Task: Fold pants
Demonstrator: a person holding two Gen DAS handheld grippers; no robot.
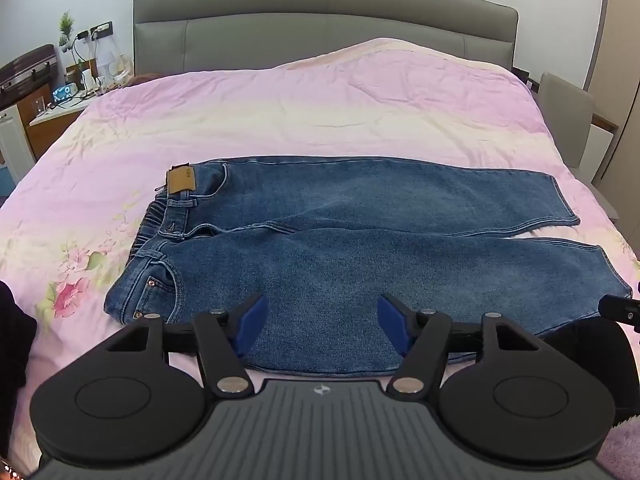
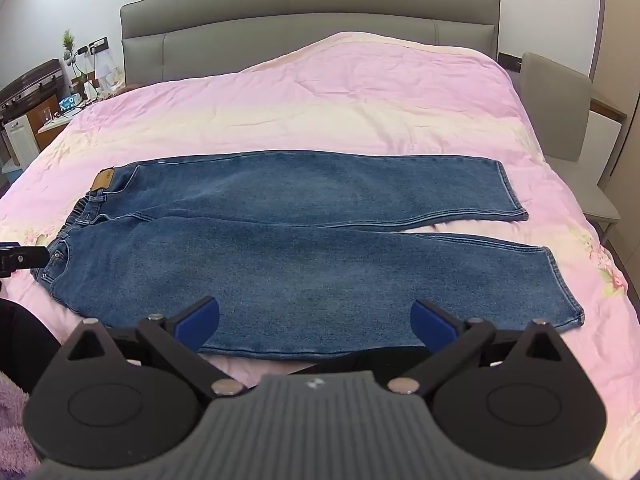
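Note:
Blue jeans (image 1: 340,248) lie flat across the pink bed cover, waistband with a tan leather patch (image 1: 181,180) to the left, both legs stretched to the right, side by side. They also show in the right wrist view (image 2: 312,240). My left gripper (image 1: 322,322) is open and empty, hovering over the near edge of the near leg by the hip. My right gripper (image 2: 316,322) is open and empty above the near edge of the same leg, further toward the hem (image 2: 568,284).
The pink floral bed cover (image 1: 280,112) spreads around the jeans, with a grey headboard (image 1: 320,28) behind. A cluttered nightstand (image 1: 68,96) stands far left. A grey chair (image 2: 560,108) stands at the bed's right side.

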